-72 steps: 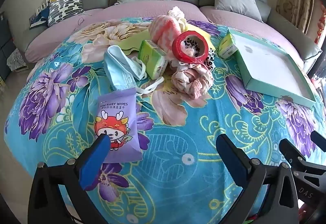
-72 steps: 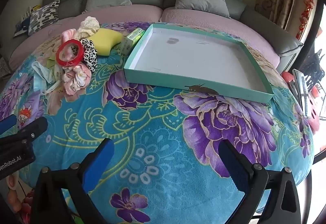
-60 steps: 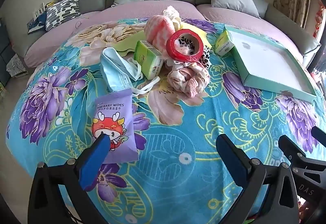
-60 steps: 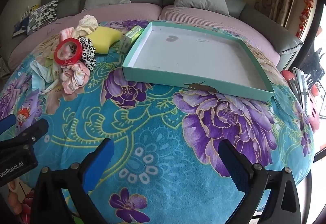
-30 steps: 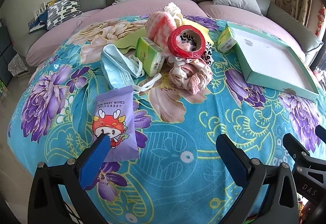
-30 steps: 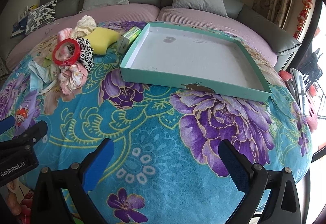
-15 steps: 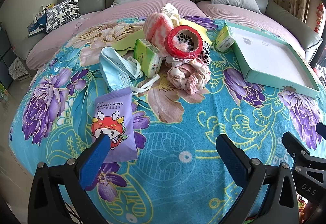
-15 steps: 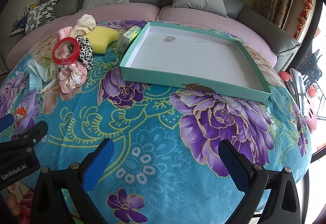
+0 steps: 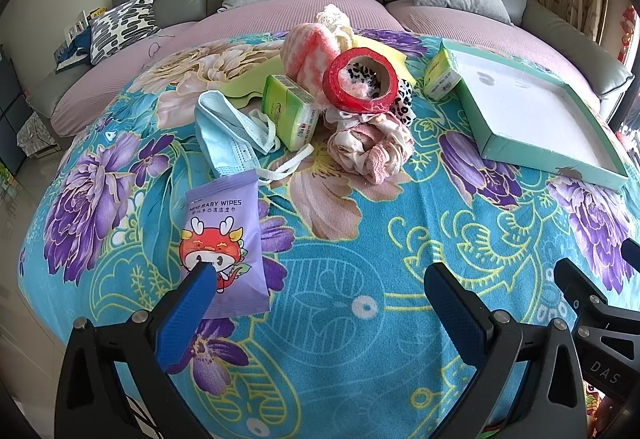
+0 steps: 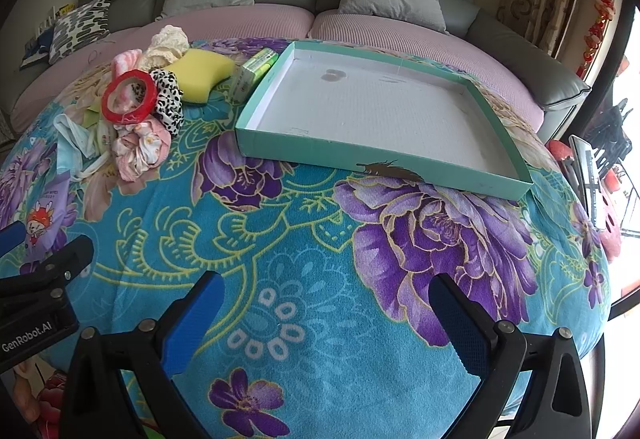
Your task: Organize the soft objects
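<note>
Both grippers, left point(image 9: 320, 283) and right point(image 10: 326, 297), are hovering wide open and empty, the baby wipes pack point(image 9: 224, 243) lying just beyond the left fingertip point(image 9: 188, 307)

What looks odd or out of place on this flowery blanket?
The red tape roll stands out: it is hard, yet it sits tilted atop the heap of soft cloth items. The teal tray has a dark mark on its front wall and stains inside, and holds nothing yet.

"MINI BABY WIPES" on purple pack point(image 9: 224, 239); "GenRobot.AI", "DAS" on gripper bodies.
</note>
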Demonstrator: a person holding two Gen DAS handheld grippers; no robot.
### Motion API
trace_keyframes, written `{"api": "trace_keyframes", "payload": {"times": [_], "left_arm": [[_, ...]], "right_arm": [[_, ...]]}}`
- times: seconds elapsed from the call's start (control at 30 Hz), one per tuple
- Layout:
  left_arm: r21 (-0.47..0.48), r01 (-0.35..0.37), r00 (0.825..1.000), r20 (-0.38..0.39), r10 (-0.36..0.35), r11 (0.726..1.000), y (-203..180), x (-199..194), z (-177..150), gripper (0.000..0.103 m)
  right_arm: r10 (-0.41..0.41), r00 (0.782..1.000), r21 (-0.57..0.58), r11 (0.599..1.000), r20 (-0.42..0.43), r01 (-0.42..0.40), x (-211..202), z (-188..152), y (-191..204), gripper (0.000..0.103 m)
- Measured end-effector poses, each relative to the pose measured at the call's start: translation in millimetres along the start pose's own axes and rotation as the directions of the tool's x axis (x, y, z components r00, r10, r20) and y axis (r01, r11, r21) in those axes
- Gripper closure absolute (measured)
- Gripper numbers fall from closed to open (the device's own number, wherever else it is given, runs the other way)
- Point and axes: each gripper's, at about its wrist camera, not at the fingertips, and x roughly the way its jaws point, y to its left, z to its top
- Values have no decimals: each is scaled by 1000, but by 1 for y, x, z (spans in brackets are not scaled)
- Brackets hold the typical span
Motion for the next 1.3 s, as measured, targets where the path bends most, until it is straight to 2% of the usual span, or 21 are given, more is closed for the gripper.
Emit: {"api": "trace_keyframes", "payload": {"times": [0.83, 0.97, 1.1, 1.2, 1.3], "left_arm": [[-29, 27, 1000, -13, -28, 999, 4, 3, 0, 0], [-81, 77, 997, 24, -76, 994, 20, -6, 3, 0], [-88, 15, 999, 53, -11, 996, 44, -10, 9, 0], [-139, 34, 999, 37, -30, 990, 65, -5, 10, 0], [-144, 24, 1000, 18, -21, 989, 74, 3, 6, 0]], "right_arm": [[-4, 1000, 1, 1000, 2, 4, 0, -2, -2, 0], [40, 999, 35, 999, 12, -40, -4, -1, -12, 0], [54, 997, 73, 996, 51, -58, -13, 2, -21, 0], [69, 997, 71, 995, 43, -72, -14, 8, -17, 0], [84, 996, 48, 995, 42, -86, -14, 16, -6, 0]]}}
